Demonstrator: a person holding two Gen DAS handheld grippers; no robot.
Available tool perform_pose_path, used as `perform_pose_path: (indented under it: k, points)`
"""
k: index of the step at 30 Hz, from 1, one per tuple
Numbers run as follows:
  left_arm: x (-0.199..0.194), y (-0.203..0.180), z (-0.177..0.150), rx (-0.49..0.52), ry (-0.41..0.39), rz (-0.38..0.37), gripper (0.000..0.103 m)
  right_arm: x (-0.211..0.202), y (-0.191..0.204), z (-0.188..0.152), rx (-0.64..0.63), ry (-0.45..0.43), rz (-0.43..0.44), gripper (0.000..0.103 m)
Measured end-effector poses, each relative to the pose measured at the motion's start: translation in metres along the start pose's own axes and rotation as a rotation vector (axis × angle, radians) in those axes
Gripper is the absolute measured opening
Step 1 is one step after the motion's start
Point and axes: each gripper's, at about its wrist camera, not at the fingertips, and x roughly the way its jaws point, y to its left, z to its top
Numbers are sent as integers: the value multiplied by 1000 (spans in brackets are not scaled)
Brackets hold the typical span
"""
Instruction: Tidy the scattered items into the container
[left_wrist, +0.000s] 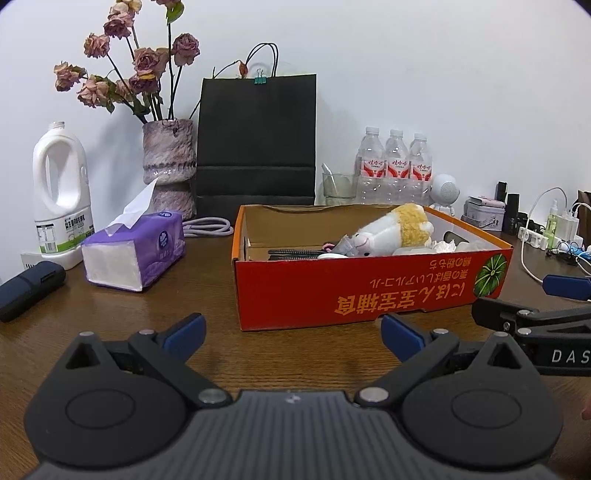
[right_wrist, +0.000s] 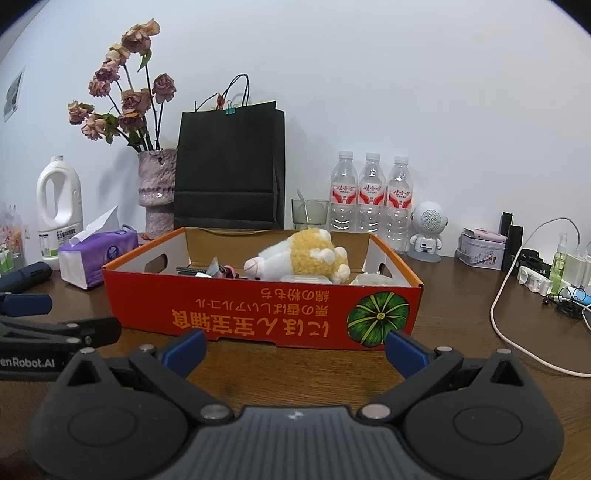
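Red box (left_wrist: 369, 284) holds plush toy (left_wrist: 391, 230); both claws (left_wrist: 293, 334) (right_wrist: 295, 347) spread apart, empty.

The right gripper (right_wrist: 293, 349) hovers low over the wooden bench (right_wrist: 461, 325), jaws spread wide and empty, facing the red cardboard box (right_wrist: 258, 314). A plush toy (right_wrist: 299, 260) lies inside among smaller items. The left gripper (right_wrist: 44, 321) shows at the left edge.
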Motion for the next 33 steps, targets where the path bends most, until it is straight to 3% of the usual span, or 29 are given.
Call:
perform_pose_path:
  k: [33]
  points:
    - [0,-3,0,15,-2,-7,103,0,0,0,-1,0,-6,103]
